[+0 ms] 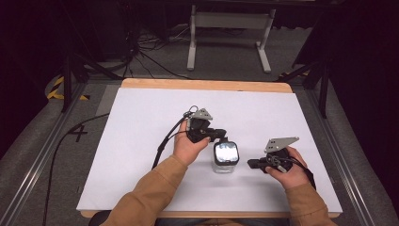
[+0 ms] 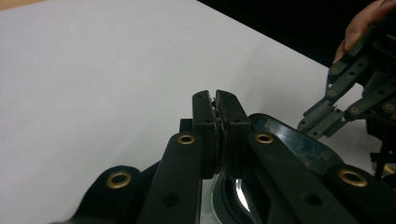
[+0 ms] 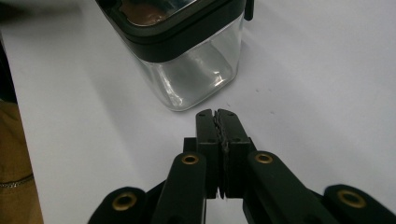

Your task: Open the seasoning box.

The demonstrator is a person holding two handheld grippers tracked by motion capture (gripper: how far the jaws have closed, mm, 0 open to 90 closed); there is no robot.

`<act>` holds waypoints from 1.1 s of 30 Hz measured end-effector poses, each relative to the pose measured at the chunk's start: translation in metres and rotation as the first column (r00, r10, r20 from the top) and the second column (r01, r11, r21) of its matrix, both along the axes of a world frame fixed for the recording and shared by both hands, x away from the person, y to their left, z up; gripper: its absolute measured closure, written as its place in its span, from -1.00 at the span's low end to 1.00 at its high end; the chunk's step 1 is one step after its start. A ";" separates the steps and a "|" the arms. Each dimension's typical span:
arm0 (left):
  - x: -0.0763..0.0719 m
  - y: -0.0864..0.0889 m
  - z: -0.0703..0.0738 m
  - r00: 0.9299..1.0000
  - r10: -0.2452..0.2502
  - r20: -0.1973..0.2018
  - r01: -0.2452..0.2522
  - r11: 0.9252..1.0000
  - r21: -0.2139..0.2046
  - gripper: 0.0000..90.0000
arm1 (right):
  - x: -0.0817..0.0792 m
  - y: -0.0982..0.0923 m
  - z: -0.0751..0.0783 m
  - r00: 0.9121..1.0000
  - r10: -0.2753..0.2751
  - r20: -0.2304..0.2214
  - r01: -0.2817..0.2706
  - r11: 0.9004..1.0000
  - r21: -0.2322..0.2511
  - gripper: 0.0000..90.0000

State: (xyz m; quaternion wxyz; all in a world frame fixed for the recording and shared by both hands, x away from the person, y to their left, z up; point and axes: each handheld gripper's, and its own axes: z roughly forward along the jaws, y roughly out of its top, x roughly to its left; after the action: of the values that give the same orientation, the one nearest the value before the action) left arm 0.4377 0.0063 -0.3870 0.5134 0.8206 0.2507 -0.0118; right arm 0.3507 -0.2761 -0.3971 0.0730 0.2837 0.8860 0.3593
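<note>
The clear jar (image 1: 225, 160) with its black-rimmed square lid (image 1: 226, 152) stands upright on the white tabletop (image 1: 141, 132), a little toward the person's side of the middle and between the two tools.

The left tool (image 1: 225, 137) has its jaws pressed together with nothing between them; in the left gripper view (image 2: 215, 105) they sit just above the near edge of the lid (image 2: 299, 144), and whether they touch it cannot be told. From above, its tips lie at the jar's far-left corner. The left hand (image 1: 188, 146) wraps the tool's body, a grey three-cornered plate (image 1: 201, 113) sits on top, and a black cable (image 1: 164, 141) trails back over the tabletop.

The right tool (image 1: 250, 164) is likewise pressed together and empty. In the right gripper view (image 3: 217, 116) its tips point at the jar's lower glass wall (image 3: 196, 74), just short of it and low over the tabletop (image 3: 317, 84). The right hand (image 1: 287, 169) holds it to the right of the jar, with its own grey plate (image 1: 281, 142) above.

Both forearms wear tan sleeves (image 1: 150, 193). Beyond the tabletop's wooden far edge (image 1: 202, 84) lie grey carpet and a white metal stand (image 1: 230, 37).
</note>
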 end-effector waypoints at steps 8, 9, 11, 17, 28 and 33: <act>0.001 0.002 0.000 1.000 -0.004 -0.018 0.004 1.000 -0.011 0.97 | 0.000 0.001 0.001 1.000 0.004 0.004 -0.004 1.000 0.003 0.99; 0.001 0.002 0.000 1.000 -0.004 -0.018 0.004 1.000 -0.011 0.96 | -0.001 0.001 0.001 1.000 0.003 0.004 -0.003 1.000 0.002 0.99; -0.001 -0.001 0.001 1.000 -0.012 -0.014 0.012 1.000 0.001 0.96 | -0.001 0.001 0.001 1.000 0.004 0.006 -0.004 1.000 0.003 0.99; -0.001 -0.002 0.000 1.000 -0.006 -0.023 0.006 1.000 -0.012 0.96 | -0.001 0.001 0.001 1.000 0.006 0.005 -0.006 1.000 0.004 0.98; 0.000 -0.002 0.000 0.999 -0.005 -0.037 0.004 1.000 -0.011 0.99 | -0.003 0.005 0.005 1.000 0.025 0.016 -0.026 0.999 0.020 0.99; 0.000 -0.001 0.000 0.999 -0.005 -0.042 0.005 1.000 -0.004 0.99 | -0.006 0.008 0.009 0.999 0.042 0.022 -0.043 0.999 0.032 1.00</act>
State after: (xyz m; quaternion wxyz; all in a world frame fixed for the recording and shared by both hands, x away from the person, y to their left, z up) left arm 0.4381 0.0051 -0.3869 0.5098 0.8198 0.2592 -0.0309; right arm 0.3449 -0.2677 -0.3878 0.0702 0.2621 0.8850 0.3783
